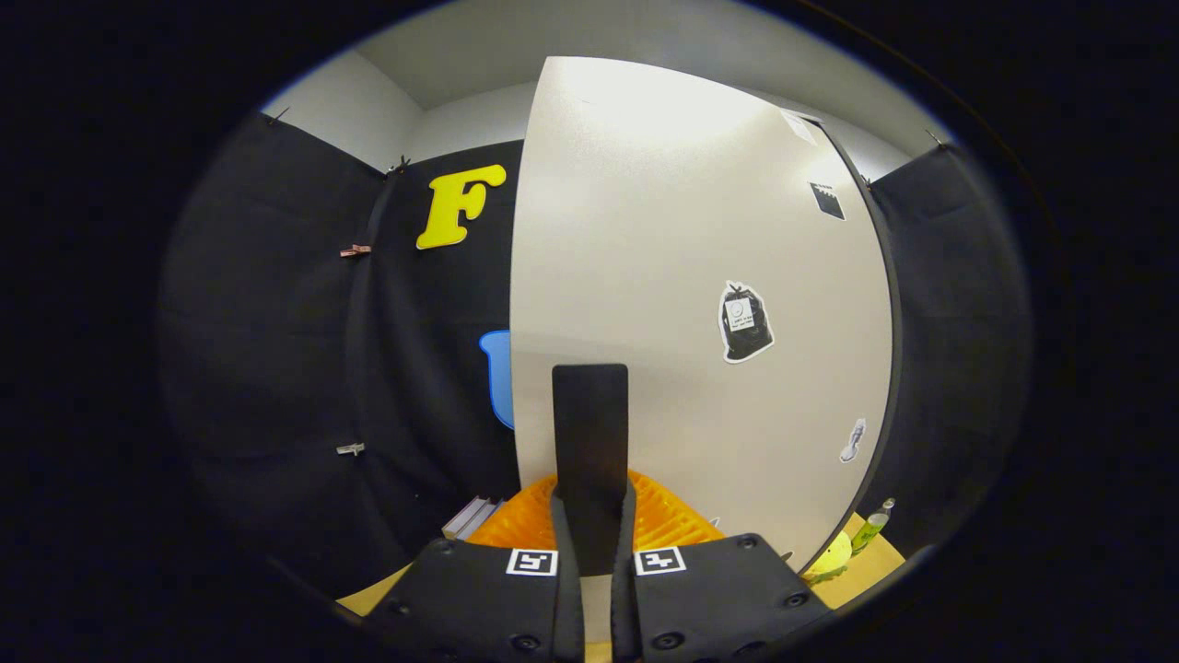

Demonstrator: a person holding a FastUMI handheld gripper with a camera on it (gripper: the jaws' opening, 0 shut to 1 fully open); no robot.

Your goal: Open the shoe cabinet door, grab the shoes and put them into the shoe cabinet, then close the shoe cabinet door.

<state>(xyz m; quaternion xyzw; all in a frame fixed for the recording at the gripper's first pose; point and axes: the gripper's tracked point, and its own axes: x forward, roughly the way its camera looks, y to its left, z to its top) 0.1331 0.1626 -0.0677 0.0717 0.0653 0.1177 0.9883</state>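
The jaws (590, 552) are drawn close together, clamped on a flat dark handle (590, 433) that rises upright between the two fingers; both fingers press its sides. The handle sits against a pale cabinet door (663, 230) directly ahead, which stands tall and carries a few small stickers (744, 322) on its face. Just below the handle, ahead of the fingers, lies an orange ribbed object (668, 520). To the right, past the door's edge, a green bottle (870, 527) and a yellow item (832, 555) rest on the tan floor (875, 562). Black cloth (276, 350) hangs behind the door.
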